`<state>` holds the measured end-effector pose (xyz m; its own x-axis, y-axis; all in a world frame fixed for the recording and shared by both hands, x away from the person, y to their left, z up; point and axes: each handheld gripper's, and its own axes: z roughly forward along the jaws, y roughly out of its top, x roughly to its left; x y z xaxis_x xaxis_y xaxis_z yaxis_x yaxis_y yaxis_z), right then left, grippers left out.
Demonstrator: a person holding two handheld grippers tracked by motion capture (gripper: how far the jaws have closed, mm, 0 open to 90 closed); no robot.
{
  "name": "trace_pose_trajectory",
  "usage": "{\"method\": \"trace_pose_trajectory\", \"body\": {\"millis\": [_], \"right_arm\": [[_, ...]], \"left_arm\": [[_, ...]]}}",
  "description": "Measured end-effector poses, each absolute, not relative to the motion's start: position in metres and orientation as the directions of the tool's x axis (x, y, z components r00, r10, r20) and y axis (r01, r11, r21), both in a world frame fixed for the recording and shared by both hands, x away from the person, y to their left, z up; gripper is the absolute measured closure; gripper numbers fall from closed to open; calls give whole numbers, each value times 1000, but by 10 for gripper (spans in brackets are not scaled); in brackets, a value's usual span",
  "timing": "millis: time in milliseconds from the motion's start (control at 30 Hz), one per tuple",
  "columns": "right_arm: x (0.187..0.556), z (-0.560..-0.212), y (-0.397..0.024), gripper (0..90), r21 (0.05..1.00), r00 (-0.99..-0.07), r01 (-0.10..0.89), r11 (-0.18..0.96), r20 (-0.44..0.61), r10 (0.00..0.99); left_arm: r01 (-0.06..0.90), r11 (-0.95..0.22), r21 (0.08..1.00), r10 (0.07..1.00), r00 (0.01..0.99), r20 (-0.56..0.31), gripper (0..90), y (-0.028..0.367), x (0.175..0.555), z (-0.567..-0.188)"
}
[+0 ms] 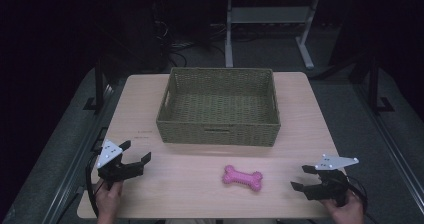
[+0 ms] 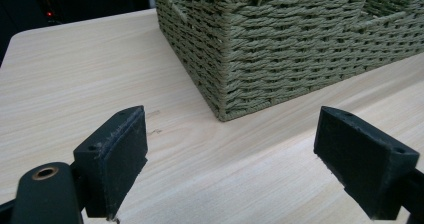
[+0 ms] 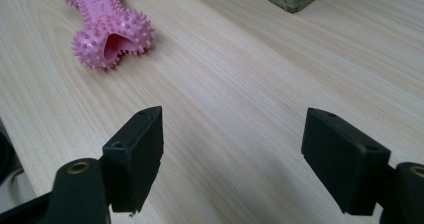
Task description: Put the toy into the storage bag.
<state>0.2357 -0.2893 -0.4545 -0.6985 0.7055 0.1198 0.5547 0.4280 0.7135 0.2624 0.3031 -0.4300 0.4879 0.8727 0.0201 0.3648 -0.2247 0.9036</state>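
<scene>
1. The left hand-held gripper (image 1: 134,152) sits low over the near left part of the desk (image 1: 150,184), held by a hand (image 1: 107,199) that comes in from the bottom edge. Its jaws stand wide apart with nothing between them, angled toward the far right, and the grey three-cornered plate lies on top.

2. The right hand-held gripper (image 1: 303,177) sits low over the near right part of the desk, gripped by the other hand (image 1: 345,211). Its jaws are also spread wide and empty (bare wood shows between them in the right gripper view), and they point to the left, toward the toy.

3. The pink bone toy (image 1: 242,177) lies flat on the desk, ahead of the right hand-held gripper's jaws and near them, but not touching. In the right gripper view the pink bone toy (image 3: 107,26) is ahead and to the left of the jaws, its spiked end turned toward them.

4. The woven basket (image 1: 218,134) stands on the desk beyond both hand-held grippers, nearer to the left one; in the left gripper view a corner of the woven basket (image 2: 260,59) rises just ahead of the open jaws.

5. Nothing lies between the right hand-held gripper and the toy.

6. Count: two hand-held grippers, one bone toy, one basket, one desk.
</scene>
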Motion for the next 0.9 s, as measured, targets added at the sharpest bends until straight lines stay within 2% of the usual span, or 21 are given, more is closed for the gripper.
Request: {"method": "trace_pose_trajectory", "body": {"millis": [467, 900], "right_arm": [[248, -439, -267, 211, 700, -750, 515, 495, 88, 656], [264, -429, -244, 179, 640, -805, 501, 583, 96, 586]], "left_arm": [[368, -224, 903, 874, 486, 19, 133, 307, 263, -431], [366, -222, 904, 874, 485, 18, 133, 308, 262, -431]]}}
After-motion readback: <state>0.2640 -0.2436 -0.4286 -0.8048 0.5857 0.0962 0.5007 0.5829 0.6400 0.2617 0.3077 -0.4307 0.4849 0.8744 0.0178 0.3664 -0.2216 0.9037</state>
